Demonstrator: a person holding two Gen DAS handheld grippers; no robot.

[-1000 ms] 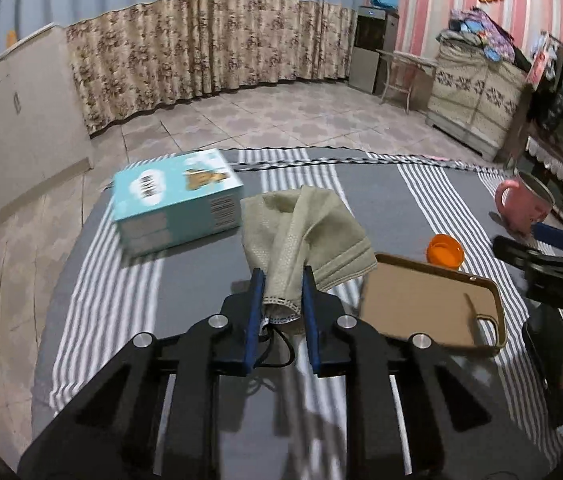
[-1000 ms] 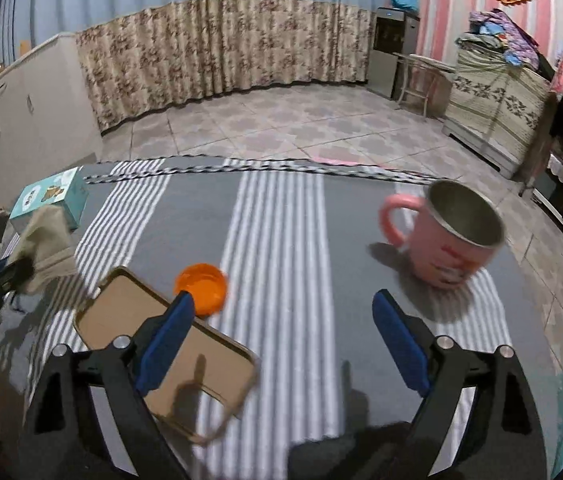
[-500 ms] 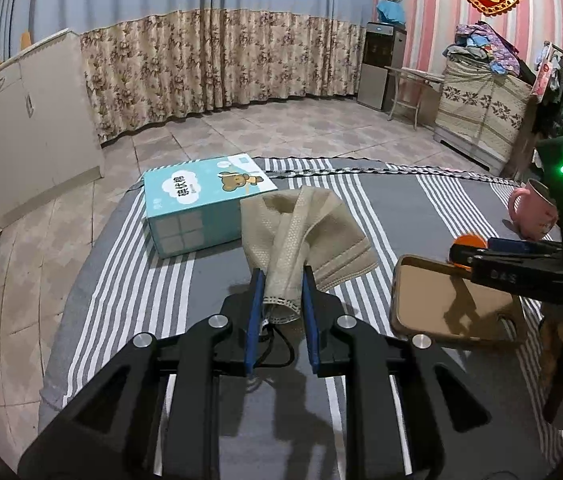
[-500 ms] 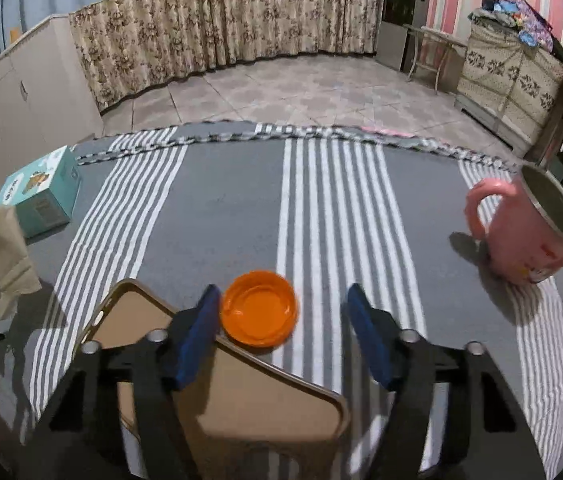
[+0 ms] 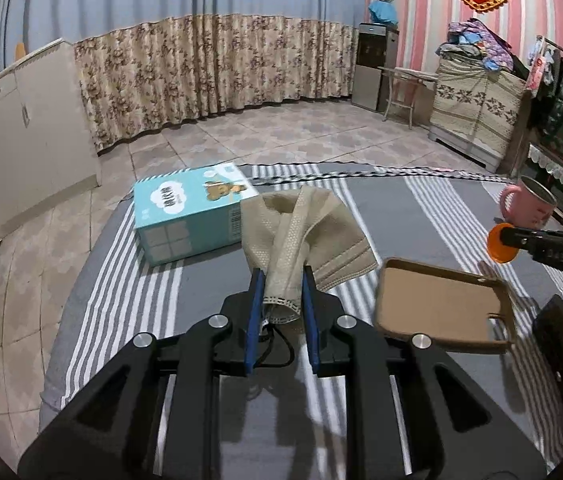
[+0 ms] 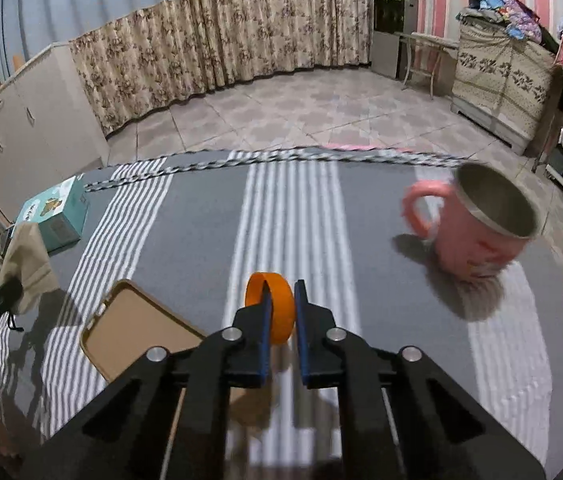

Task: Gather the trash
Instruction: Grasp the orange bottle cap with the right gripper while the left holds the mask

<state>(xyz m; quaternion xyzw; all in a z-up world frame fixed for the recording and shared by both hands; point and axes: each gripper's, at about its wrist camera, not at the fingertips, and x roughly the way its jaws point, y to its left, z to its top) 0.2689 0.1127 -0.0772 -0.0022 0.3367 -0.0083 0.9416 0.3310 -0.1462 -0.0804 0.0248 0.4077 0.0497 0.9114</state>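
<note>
Grey cloth with white stripes covers the table, and behind it a tiled floor runs back to floral curtains along the top of both views. At the centre of the left wrist view, the left gripper has its blue pads drawn narrow on the hem of a crumpled beige face mask, which rises above the fingers and sags to the right, its black ear loop dangling below the pads. Low in the middle of the right wrist view, the right gripper is closed on a small orange plastic bottle cap, held on edge between the pads; in the left wrist view the same cap sits at the right edge, apparently lifted clear of the cloth. A tan phone case with a gold rim lies open side up at lower left of the right wrist view, just beside the cap. A pale blue tissue box with a bear print lies left of centre in the left view, and a pink mug with a metal lining stands at right in the right view. No bin shows in either view, so both items probably have to be carried some way. The cap looks the riskier: pinched across its thin rim, it could twist out and roll off the table. The mask may slip if the hem slides, and its loop could snag.
</note>
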